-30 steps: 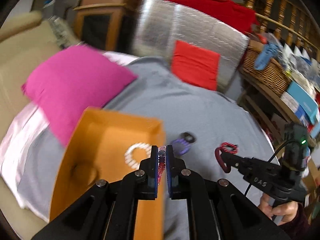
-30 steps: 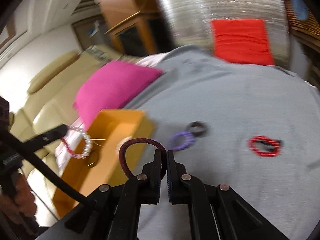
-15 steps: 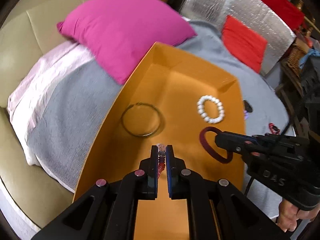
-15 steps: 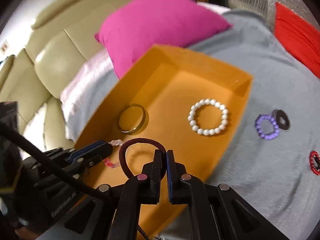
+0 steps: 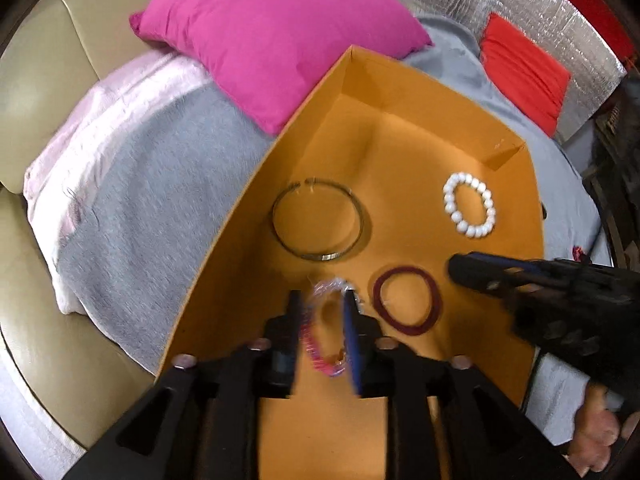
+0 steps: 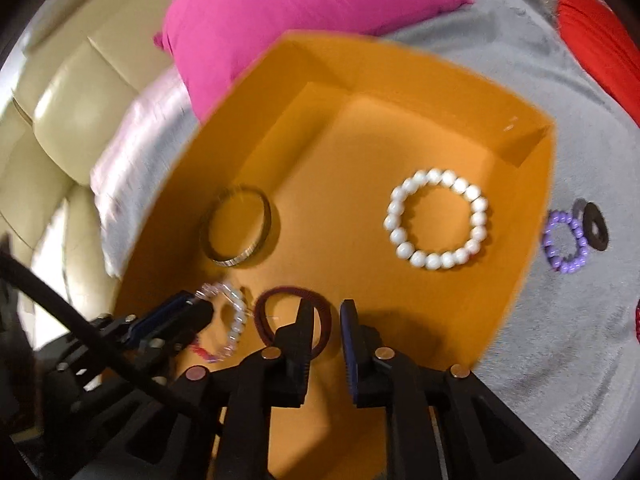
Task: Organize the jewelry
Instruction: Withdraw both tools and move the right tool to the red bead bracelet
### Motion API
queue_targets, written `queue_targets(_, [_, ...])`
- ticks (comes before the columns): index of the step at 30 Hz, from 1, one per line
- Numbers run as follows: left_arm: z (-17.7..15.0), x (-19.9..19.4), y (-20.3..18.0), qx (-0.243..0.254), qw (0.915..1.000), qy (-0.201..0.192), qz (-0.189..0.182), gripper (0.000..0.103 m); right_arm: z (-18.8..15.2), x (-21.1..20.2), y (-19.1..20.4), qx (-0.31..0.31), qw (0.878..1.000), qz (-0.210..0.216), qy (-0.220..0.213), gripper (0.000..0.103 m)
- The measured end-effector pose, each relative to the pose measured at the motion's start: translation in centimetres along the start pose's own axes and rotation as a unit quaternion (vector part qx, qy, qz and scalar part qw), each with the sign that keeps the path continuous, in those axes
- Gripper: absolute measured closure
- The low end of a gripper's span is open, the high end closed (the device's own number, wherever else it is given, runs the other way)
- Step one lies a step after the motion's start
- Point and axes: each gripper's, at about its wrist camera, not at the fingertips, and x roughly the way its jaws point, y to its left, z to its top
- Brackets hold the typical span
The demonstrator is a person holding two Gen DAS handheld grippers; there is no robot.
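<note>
An orange box [image 5: 400, 152] [image 6: 340, 200] lies on a grey blanket. In it are a white pearl bracelet [image 5: 476, 232] [image 6: 401, 236] and a thin metal bangle [image 5: 320, 257] [image 6: 234, 260]. My left gripper [image 5: 322, 308] [image 6: 188, 312] hangs low over the box floor and its jaws are opening. A pink and clear bead bracelet [image 5: 320, 356] [image 6: 236, 324] lies loose between them. My right gripper [image 6: 326, 314] [image 5: 464, 270] is also opening. A dark red hair tie [image 5: 406, 300] [image 6: 268, 320] rests on the floor just left of its left finger, free of the pads.
On the grey blanket [image 6: 560, 340] right of the box lie a purple bead bracelet [image 6: 568, 268], a black ring [image 6: 595, 226] and a red bracelet [image 6: 637, 324] at the frame edge. A pink pillow [image 5: 272, 40] borders the box. A beige sofa [image 5: 40, 80] lies left, a red cushion [image 5: 524, 76] behind.
Both grippers came from above the blanket down into the box. Their jaws parted, and the bead bracelet and the hair tie now lie on the box floor.
</note>
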Motion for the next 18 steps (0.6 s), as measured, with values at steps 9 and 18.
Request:
queue_targets(9, [0.5, -4.7, -5.5, 0.065, 0.9872, -0.139, 0.044, 0.048, -3.9, -10.8, -9.4, 0.084, 0.986, 0.025, -0.144, 0.086])
queue_targets(18, [-0.3, -6.9, -13.6, 0.117, 0.9663, -0.228, 0.027, 0.042, -12.2, -14.1, -24.4, 0.254, 0.951, 0.012, -0.176, 0.086])
